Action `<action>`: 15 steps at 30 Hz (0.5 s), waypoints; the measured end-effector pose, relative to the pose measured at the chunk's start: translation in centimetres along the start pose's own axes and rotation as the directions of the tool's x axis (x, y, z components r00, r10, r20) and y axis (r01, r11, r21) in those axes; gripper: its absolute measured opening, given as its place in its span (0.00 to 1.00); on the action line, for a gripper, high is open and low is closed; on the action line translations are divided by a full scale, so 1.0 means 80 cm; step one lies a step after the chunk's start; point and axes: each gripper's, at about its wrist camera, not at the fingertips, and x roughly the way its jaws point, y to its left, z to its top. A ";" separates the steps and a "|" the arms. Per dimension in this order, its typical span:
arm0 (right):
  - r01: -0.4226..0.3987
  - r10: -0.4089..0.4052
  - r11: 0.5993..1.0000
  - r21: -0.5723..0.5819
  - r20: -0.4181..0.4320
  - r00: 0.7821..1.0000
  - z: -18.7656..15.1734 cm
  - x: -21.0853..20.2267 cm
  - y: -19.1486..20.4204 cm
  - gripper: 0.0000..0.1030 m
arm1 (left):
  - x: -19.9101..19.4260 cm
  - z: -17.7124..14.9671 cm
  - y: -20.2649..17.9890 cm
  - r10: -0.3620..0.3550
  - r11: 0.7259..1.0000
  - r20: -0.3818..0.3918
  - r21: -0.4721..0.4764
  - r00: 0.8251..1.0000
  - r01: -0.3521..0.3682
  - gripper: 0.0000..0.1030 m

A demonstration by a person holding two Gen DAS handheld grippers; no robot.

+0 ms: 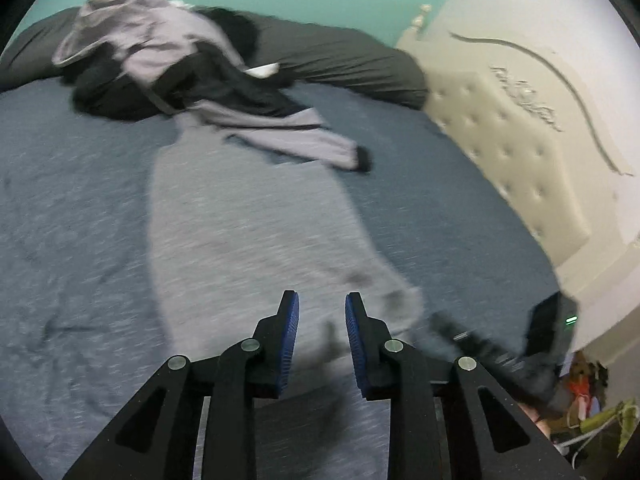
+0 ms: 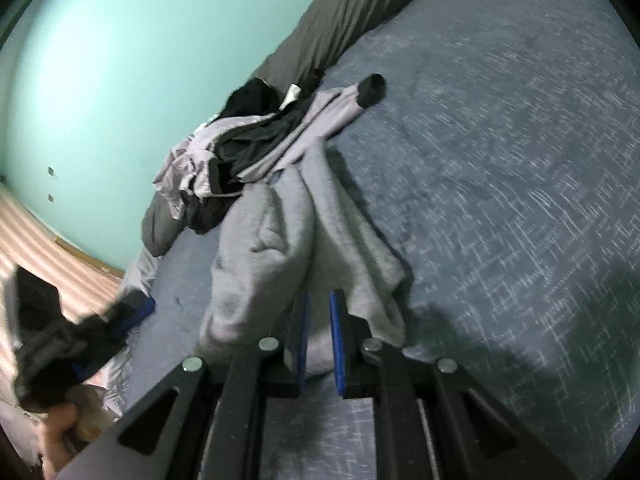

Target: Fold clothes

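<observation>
Two grippers work over one bed (image 1: 72,208) covered in a blue, heathered knit spread. One grey garment (image 1: 248,216) of soft, fleecy cloth lies as a long flat strip down the middle of the bed, reaching from the near edge toward a heap at the far side. That pile of clothes (image 1: 168,64) holds lilac and black pieces, smooth and crumpled, with one lilac sleeve ending in a black cuff (image 1: 364,160) lying on the spread beside the strip. Behind the pile runs one dark grey pillow roll (image 1: 340,60), and to its right one cream, button-tufted headboard (image 1: 508,148).

The left gripper (image 1: 322,308) hangs above the near end of the grey garment, its ribbed blue pads parted with nothing between them. The right gripper (image 2: 318,300) has its pads narrowly set, pinching a bunched fold of the grey garment lifted off the bed.
</observation>
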 end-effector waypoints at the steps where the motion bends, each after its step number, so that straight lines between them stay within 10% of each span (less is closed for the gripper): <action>1: -0.017 0.017 1.000 0.002 0.006 1.000 0.001 -0.001 0.002 0.11 | 0.001 -0.004 0.010 0.017 1.000 -0.007 -0.010 1.000 -0.017 0.25; 5: -0.091 0.091 0.996 -0.007 0.012 0.996 0.005 0.003 0.016 0.38 | 0.013 -0.022 0.038 0.049 0.998 -0.042 -0.031 0.998 -0.050 0.25; 15: -0.079 0.076 0.995 -0.058 -0.057 0.995 0.004 0.042 0.038 0.44 | 0.045 -0.046 0.044 0.048 0.999 -0.083 -0.001 0.995 -0.049 0.25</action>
